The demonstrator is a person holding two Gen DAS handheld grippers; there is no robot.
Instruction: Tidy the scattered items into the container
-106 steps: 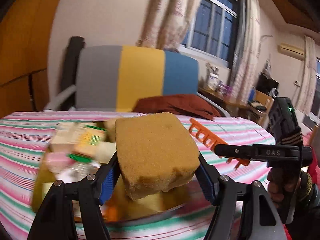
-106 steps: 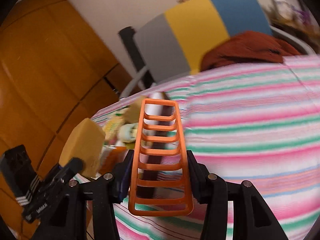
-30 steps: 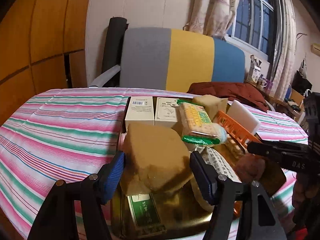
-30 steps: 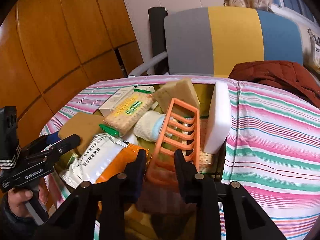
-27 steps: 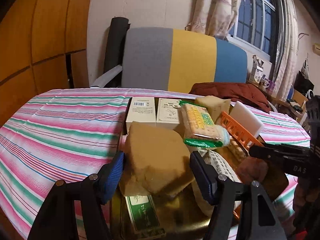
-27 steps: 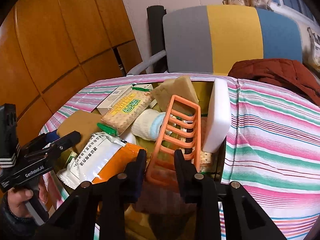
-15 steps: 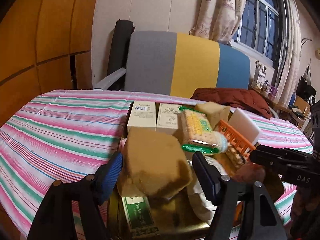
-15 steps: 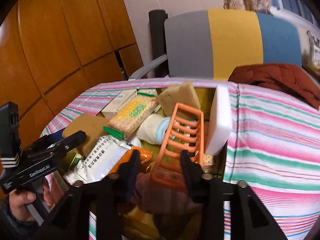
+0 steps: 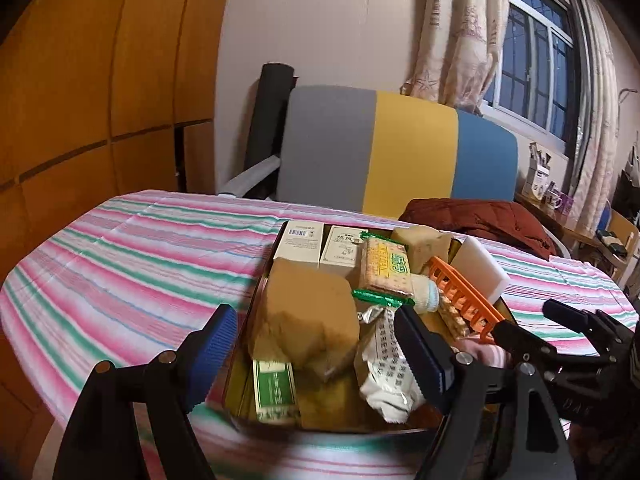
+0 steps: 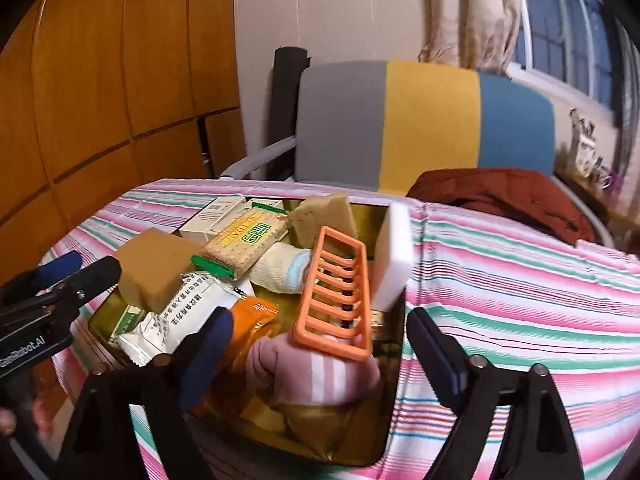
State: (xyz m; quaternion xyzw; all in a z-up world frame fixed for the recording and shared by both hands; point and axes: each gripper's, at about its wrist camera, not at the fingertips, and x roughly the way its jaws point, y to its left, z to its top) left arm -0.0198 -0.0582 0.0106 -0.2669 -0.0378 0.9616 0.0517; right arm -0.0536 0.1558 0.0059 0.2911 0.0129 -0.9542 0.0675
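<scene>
A gold metal tray (image 9: 240, 364) (image 10: 394, 344) on the striped table is full of items. A brown sponge (image 9: 308, 316) (image 10: 154, 268) lies at its near left corner. An orange plastic rack (image 10: 334, 292) (image 9: 464, 300) leans on a pink striped cloth (image 10: 316, 376). My left gripper (image 9: 320, 352) is open, its blue pads apart from the sponge on either side. My right gripper (image 10: 320, 344) is open and empty, wide of the rack. Each gripper also shows in the other's view, the left (image 10: 76, 270) and the right (image 9: 560, 320).
The tray also holds a cracker pack (image 9: 386, 272), white boxes (image 9: 300, 240), a white sponge block (image 10: 394, 256), a tan sponge (image 10: 324, 214), a white and orange packet (image 10: 192, 316) and a green box (image 9: 276, 384). A striped chair (image 9: 396, 152) and a red jacket (image 10: 504, 196) stand behind the table.
Both grippers carried their items to the tray and opened. The left let go of the brown sponge, the right let go of the orange rack, and both drew back slightly.
</scene>
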